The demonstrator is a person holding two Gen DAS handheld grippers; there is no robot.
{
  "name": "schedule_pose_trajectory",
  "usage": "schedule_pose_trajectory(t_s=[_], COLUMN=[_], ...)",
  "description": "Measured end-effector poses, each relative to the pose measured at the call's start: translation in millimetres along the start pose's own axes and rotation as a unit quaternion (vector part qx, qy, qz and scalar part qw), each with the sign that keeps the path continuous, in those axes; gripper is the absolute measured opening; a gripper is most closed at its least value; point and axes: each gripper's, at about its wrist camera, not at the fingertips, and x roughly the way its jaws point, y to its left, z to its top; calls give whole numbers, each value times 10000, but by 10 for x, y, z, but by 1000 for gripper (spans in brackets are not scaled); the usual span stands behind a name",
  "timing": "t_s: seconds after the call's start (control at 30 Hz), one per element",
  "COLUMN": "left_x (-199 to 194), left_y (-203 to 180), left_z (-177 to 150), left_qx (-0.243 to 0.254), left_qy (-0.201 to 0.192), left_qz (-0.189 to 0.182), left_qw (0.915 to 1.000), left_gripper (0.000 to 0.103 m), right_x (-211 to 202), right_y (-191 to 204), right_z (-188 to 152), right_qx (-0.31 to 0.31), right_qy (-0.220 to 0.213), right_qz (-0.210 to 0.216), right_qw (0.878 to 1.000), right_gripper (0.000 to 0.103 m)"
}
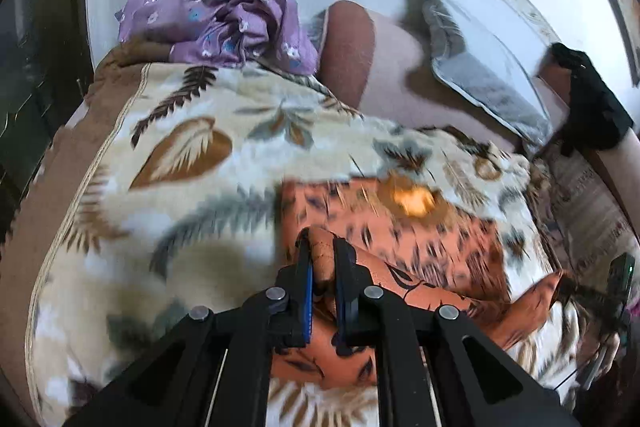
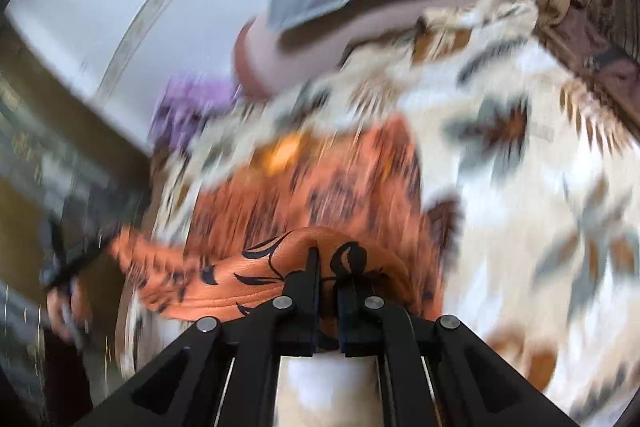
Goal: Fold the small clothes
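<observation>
An orange garment with dark leaf prints (image 1: pixel 400 239) lies on a cream blanket with a leaf pattern (image 1: pixel 180 155). My left gripper (image 1: pixel 323 247) is shut on a bunched edge of the orange cloth, which rises off the blanket. In the right wrist view my right gripper (image 2: pixel 329 259) is shut on another edge of the same orange garment (image 2: pixel 304 195), with the hem stretched out to the left. That view is heavily blurred. The right gripper shows at the right edge of the left wrist view (image 1: pixel 592 299), holding the far corner.
A crumpled purple flowered cloth (image 1: pixel 224 23) lies at the far side of the blanket. A grey pillow (image 1: pixel 476 67) rests on a pinkish bolster (image 1: pixel 384 67) against a pale wall. A black object (image 1: pixel 588 99) sits at the right. A person's hand (image 2: pixel 66 311) shows at lower left.
</observation>
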Motion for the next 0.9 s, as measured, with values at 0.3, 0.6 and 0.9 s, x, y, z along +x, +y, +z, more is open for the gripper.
schedule_pose_trajectory(t_s=[0.3,0.6,0.9], left_x=[1518,1010,423], left_y=[306,498,28], left_z=[540,348,-620], left_qx=[-693,-1144,-664], left_qy=[193,-1394,-1369], left_qz=[512,434,428], left_qw=[9961,9826,9874], left_gripper=[11,60,60], right_x=[1556,1319,983], right_y=[-733,-773,-724], right_z=[986,968,881], right_qx=[1730,1560,2111], right_qy=[-87,-675,-1018], right_qz=[97,877,1235], right_qw=[9848,9815,9643], right_gripper=[8,10,93])
